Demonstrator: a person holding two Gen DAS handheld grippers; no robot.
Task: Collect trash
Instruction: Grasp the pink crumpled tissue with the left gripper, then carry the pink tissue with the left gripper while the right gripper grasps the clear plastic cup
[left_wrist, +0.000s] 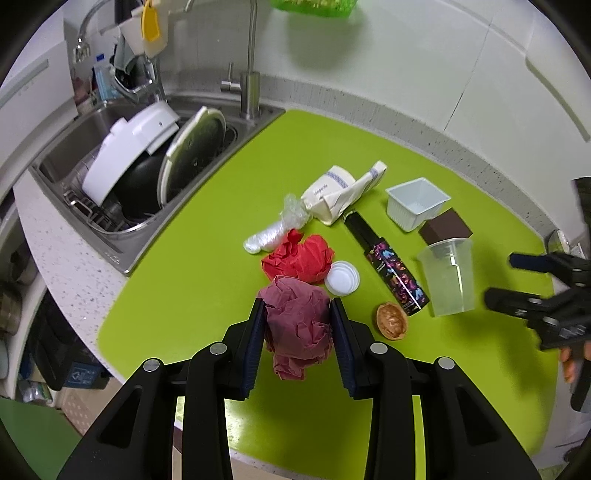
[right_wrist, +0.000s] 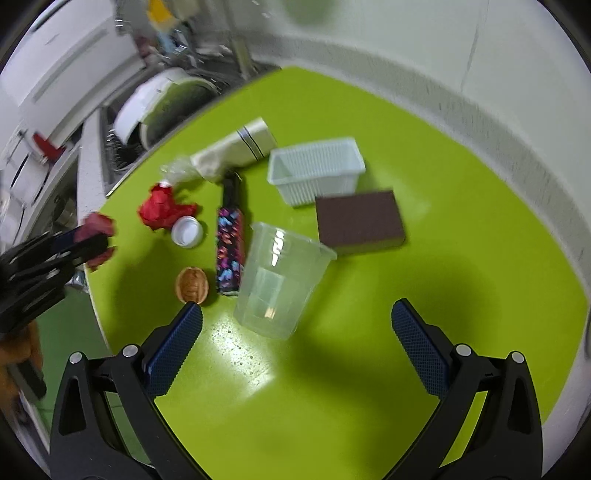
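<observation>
Both fingers of the left gripper (left_wrist: 297, 317) pinch the maroon paper wad (left_wrist: 297, 328) at the near edge of the green mat (left_wrist: 192, 266); keep the squeeze steady while carrying it off. Right gripper (right_wrist: 295, 314) hangs spread wide near the clear cup (right_wrist: 280, 277). No bin shows; the right view is blurred.

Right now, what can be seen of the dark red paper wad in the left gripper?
The dark red paper wad is a crumpled, matte maroon sheet, creased all over. It sits pinched between the blue pads of the left gripper, which is shut on it, with loose folds hanging below the pads. It appears lifted off the green mat. In the blurred right wrist view it shows near the mat's edge.
</observation>
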